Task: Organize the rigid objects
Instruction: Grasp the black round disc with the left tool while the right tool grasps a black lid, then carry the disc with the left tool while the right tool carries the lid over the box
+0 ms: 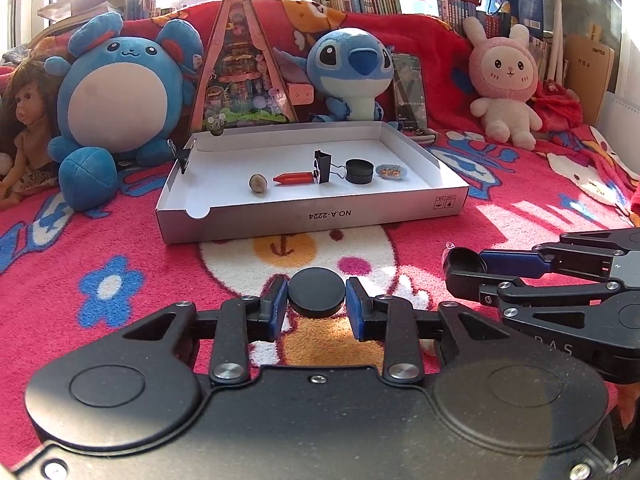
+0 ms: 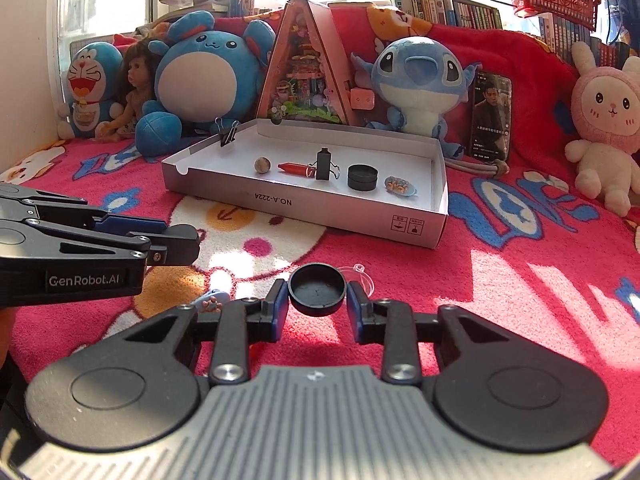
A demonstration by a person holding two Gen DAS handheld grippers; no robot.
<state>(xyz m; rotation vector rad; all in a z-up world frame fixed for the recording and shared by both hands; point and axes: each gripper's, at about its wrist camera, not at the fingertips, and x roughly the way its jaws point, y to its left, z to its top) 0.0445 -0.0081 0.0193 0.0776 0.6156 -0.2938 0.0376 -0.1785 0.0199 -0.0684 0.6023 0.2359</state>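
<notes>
In the left wrist view my left gripper (image 1: pixel 316 302) is shut on a flat black round lid (image 1: pixel 317 290), held just above the blanket. My right gripper (image 2: pixel 317 294) is shut on a shallow black round tin base (image 2: pixel 317 286), hollow side up; it also shows at the right (image 1: pixel 466 266). The left gripper (image 2: pixel 180 240) sits to the left of it. Beyond stands a white cardboard tray (image 1: pixel 312 216) holding a round bead (image 1: pixel 258 183), a red pen-like piece (image 1: pixel 294 178), a black binder clip (image 1: pixel 322 166), a closed black tin (image 1: pixel 358 171) and a small decorated dish (image 1: pixel 390 171).
Another binder clip (image 1: pixel 184 158) grips the tray's left wall. A clear suction cup (image 2: pixel 360 276) and a small blue figure (image 2: pixel 212 300) lie on the red blanket near my right fingers. Plush toys, a doll, a triangular display and a phone (image 2: pixel 491 116) line the back.
</notes>
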